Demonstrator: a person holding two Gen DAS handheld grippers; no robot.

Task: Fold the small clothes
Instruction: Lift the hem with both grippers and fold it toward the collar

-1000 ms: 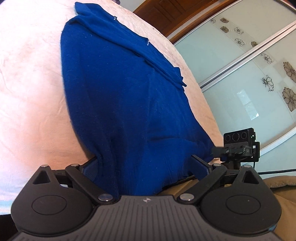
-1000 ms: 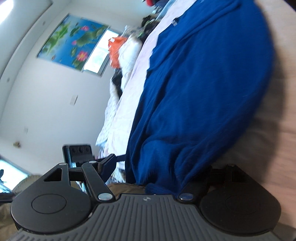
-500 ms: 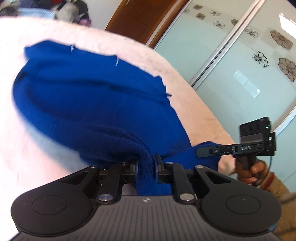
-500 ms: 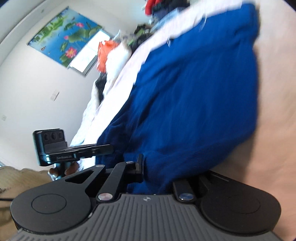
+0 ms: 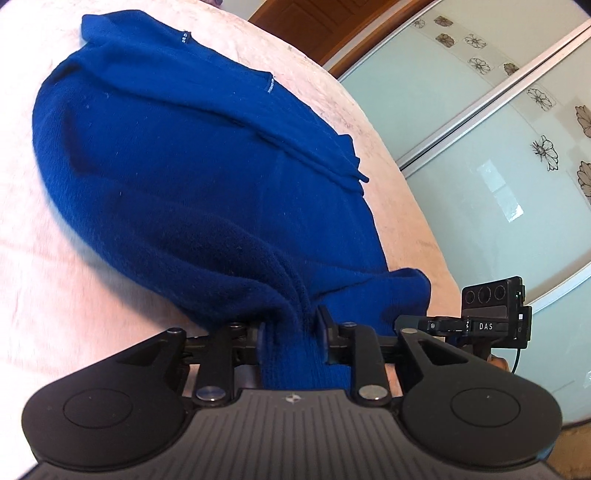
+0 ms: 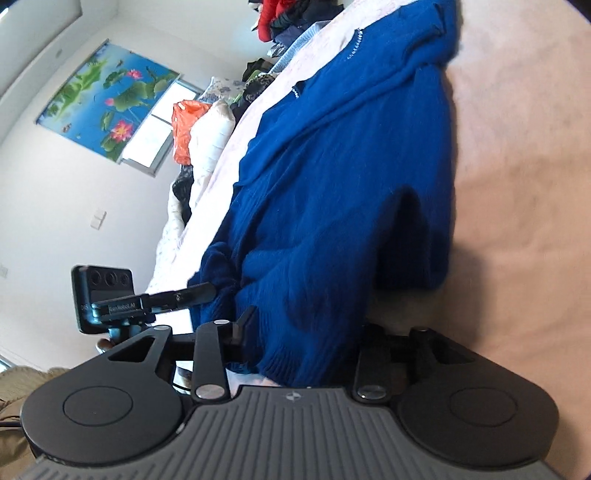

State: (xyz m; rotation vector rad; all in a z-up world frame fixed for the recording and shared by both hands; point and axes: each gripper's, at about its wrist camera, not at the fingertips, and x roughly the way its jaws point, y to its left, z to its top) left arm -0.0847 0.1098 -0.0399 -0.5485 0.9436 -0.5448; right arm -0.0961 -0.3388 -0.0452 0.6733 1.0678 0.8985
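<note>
A blue knit sweater [image 5: 184, 166] lies spread on the pink bedspread [image 5: 55, 277], collar at the far end. Its near hem is gathered into a thick bunch between the pads of my left gripper [image 5: 291, 328], which still pinch it while the jaws are opening. In the right wrist view the sweater [image 6: 332, 184] runs down to my right gripper [image 6: 306, 332]. Those jaws are opening too and stand wide, with the ribbed hem lying loosely between them. Each gripper appears beside the other in the opposite view: right gripper [image 5: 413, 323], left gripper [image 6: 199, 291].
Frosted sliding doors with flower prints [image 5: 498, 166] and a wooden door [image 5: 314, 22] stand past the bed's right side. Pillows, an orange bag [image 6: 184, 129] and piled clothes [image 6: 280, 14] crowd the bed's far side under a lotus poster [image 6: 107, 99].
Both grippers went from wide open around the hem to clamped on it, then widened again. The hem is now bunched up at the left jaws, and the sweater has shifted in both views.
</note>
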